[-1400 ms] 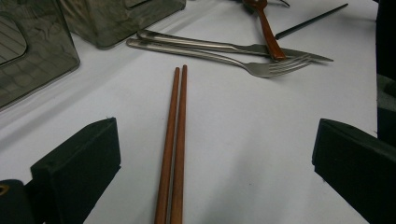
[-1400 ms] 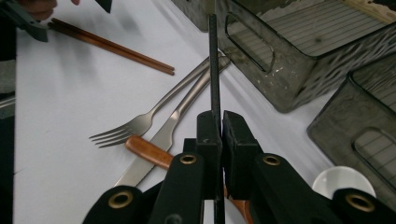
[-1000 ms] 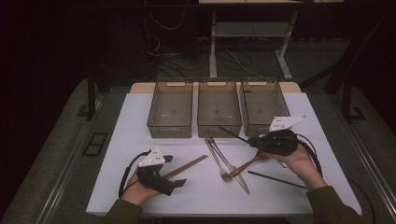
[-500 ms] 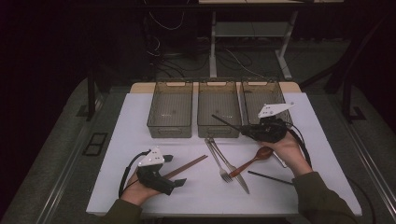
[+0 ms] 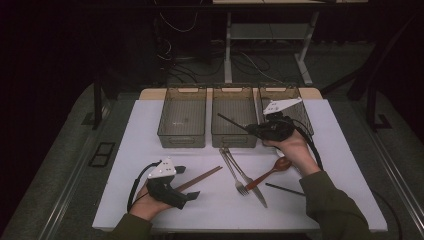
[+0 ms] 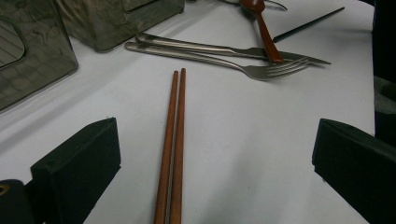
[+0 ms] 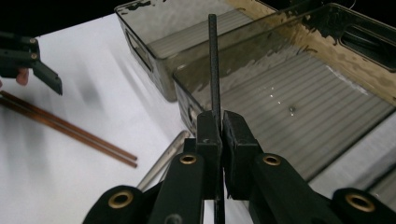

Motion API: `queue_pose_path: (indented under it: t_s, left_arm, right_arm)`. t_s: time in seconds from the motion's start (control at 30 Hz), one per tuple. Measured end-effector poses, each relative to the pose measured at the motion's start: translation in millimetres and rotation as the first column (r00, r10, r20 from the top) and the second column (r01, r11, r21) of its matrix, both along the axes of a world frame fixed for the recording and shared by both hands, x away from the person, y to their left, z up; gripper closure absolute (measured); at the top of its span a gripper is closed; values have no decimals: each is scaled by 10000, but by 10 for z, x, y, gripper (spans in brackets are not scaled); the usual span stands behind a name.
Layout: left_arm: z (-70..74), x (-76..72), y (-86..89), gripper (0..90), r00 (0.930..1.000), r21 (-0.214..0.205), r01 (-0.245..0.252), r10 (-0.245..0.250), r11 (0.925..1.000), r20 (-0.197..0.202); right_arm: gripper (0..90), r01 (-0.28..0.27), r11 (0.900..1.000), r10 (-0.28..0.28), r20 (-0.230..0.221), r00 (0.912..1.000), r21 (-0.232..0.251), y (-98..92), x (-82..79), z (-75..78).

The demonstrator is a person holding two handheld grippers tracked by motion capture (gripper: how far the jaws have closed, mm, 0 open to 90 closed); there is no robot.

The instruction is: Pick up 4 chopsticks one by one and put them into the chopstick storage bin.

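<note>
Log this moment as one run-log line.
right hand-held gripper: shut on black chopstick | over middle bin | left hand-held gripper: open around brown chopsticks

The white bench [image 5: 140, 150] carries three smoky bins [image 5: 234, 119] in a row, brown chopsticks [image 5: 202, 177], a fork [image 5: 235, 175], knife [image 5: 252, 185], wooden spoon [image 5: 270, 171] and one black chopstick [image 5: 284, 189].
</note>
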State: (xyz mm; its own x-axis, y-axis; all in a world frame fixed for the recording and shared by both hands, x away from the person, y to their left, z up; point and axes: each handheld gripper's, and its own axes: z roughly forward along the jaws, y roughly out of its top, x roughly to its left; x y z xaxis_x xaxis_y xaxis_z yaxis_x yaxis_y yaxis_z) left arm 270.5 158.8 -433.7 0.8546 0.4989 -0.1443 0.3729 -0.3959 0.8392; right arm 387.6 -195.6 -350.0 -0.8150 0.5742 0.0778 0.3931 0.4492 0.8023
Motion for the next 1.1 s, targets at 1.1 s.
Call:
queue_pose_path:
  t_s: [1.1]
  left_arm:
    - [10,-5,-5,0,9998,-91,172,-172,9998,-22]
  right_arm:
    - [855,290,9981,-315,-451,9985,-545,990,568,160]
